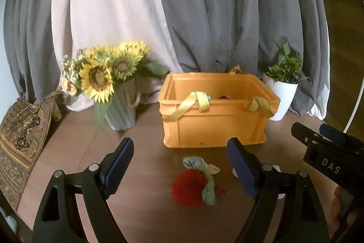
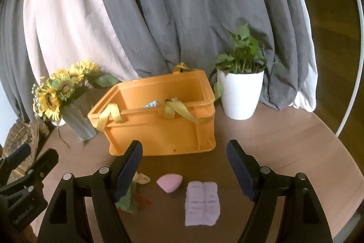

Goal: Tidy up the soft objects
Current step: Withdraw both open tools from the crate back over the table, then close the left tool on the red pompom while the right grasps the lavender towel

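An orange crate [image 1: 216, 120] with yellow straps stands mid-table; it also shows in the right wrist view [image 2: 159, 126], with soft items inside. A red pompom [image 1: 188, 190] wrapped by a pale green cloth strip [image 1: 204, 177] lies on the table in front of it, between the fingers of my open, empty left gripper [image 1: 182, 165]. A pink sponge [image 2: 169, 182] and a pale lilac cloth [image 2: 202, 203] lie in front of my open, empty right gripper [image 2: 184, 167]. The green cloth [image 2: 127, 202] is partly hidden behind the right gripper's left finger.
A grey vase of sunflowers [image 1: 109, 83] stands left of the crate. A white pot with a green plant [image 2: 241, 92] stands to its right. Grey and cream curtains hang behind. A patterned bag [image 1: 20, 136] lies at the far left table edge.
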Demonstrator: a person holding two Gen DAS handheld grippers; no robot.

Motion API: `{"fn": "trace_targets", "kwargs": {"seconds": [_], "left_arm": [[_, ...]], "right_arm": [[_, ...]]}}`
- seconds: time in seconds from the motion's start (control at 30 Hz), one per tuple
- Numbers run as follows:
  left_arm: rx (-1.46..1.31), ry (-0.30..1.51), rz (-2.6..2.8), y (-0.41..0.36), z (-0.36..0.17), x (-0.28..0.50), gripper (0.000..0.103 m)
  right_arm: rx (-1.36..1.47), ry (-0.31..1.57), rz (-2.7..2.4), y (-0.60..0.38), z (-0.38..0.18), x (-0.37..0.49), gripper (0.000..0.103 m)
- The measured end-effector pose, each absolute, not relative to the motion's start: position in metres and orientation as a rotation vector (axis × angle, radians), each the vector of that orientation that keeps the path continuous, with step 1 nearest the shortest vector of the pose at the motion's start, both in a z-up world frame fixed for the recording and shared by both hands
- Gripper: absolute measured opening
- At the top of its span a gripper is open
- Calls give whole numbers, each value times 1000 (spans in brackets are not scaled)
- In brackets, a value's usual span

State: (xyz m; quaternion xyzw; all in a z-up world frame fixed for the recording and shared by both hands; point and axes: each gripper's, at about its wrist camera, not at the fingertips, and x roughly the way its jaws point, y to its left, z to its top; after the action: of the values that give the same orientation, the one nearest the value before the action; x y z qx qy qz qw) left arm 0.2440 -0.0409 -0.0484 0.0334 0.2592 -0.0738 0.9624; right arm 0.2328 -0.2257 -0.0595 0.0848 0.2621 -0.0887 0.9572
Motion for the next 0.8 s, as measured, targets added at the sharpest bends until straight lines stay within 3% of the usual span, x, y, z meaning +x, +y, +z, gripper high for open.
{"fn": "trace_targets", "kwargs": {"seconds": [0.8], "left_arm": [[70, 730, -164, -49, -124, 259, 85]], "right_arm": [[195, 729, -188, -233, -131, 239, 77]]}}
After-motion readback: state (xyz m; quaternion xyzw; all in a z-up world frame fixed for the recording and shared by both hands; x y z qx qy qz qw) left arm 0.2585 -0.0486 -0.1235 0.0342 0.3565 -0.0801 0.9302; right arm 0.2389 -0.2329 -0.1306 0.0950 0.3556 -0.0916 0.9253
